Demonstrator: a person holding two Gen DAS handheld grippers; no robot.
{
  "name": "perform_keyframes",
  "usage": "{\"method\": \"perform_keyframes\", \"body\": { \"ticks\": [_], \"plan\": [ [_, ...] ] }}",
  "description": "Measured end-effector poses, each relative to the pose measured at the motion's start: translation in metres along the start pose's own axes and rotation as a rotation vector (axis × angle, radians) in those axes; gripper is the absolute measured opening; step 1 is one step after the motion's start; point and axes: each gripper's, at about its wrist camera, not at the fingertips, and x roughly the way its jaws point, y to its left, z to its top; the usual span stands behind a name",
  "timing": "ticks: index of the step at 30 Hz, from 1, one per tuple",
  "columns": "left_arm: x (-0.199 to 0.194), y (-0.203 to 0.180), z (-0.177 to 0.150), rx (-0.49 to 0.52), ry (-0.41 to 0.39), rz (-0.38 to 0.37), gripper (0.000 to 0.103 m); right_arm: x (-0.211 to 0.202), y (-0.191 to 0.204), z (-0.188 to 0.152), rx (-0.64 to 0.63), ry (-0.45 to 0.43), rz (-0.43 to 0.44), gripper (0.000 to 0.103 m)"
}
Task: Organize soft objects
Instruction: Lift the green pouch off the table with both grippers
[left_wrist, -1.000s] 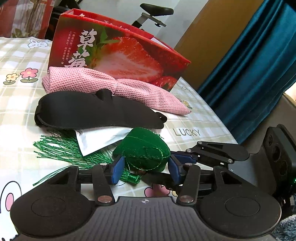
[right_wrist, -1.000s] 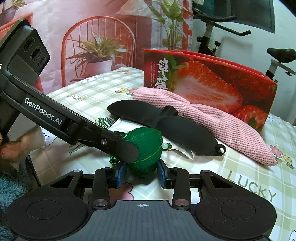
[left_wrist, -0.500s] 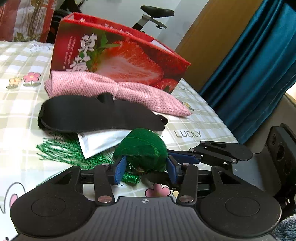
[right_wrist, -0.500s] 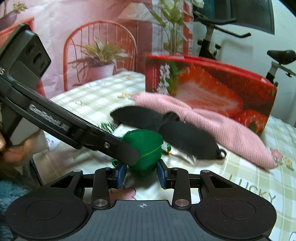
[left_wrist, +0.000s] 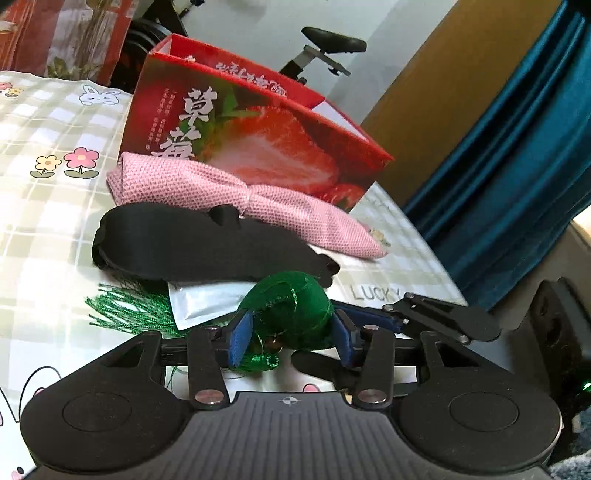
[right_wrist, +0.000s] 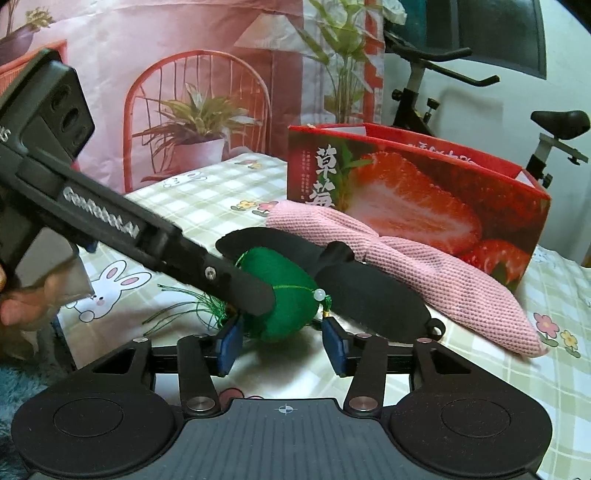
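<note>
**Green sachet between two tools: let one gripper own it**

Checked vinyl covers the table (left_wrist: 44, 229), and at its far side stands the open strawberry box (left_wrist: 258, 140), in my judgement the likely home for the soft things. A pink knitted cloth (left_wrist: 192, 181) lies against the box's front. A black eye mask (left_wrist: 184, 240) lies just in front of it, and a silvery packet (left_wrist: 207, 302) pokes out from under the mask.

Nearest of all is the stuffed green sachet (left_wrist: 291, 306), sitting low over the table just in front of the mask. Its green tassel (left_wrist: 125, 310) trails off to one side, and a pale bead (right_wrist: 319, 294) hangs at its seam.

The left gripper (left_wrist: 291, 326) has been closing in, and its blue pads now pinch the sachet on both sides. The right gripper (right_wrist: 282, 343) has just been opening. The sachet sits between its pads, but a gap shows beside the bead, so it is spread and not gripping.

To do this step well:
- Draw the right tool straight back before lifting, so its pads do not snag the bead cord or the tassel threads.
- Keep the left pinch on the stuffed body, not on the trimmings, because the filling will give and could slip.
- Lift high enough that the tassel clears the packet and mask. Otherwise it may drag them along.
- Carry the sachet over the pink cloth and release it only once it is inside the box walls.
</note>
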Motion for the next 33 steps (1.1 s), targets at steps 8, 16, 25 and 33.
{"method": "perform_keyframes", "body": {
  "ticks": [8, 16, 25, 33],
  "plan": [
    [0.006, -0.001, -0.003, -0.015, 0.018, -0.033, 0.054, 0.006, 0.004, 0.0, -0.029, 0.008, 0.019, 0.047],
    [0.013, 0.016, -0.009, -0.1, 0.015, -0.053, 0.062, 0.005, 0.0, -0.006, -0.009, 0.012, 0.017, 0.044],
    [0.028, 0.029, -0.012, -0.147, 0.035, -0.102, 0.069, 0.007, -0.003, -0.009, 0.011, 0.015, 0.021, 0.044],
    [0.014, 0.016, -0.001, -0.114, 0.003, -0.111, 0.065, -0.006, -0.007, 0.004, 0.052, -0.02, 0.028, 0.039]
  ]
}}
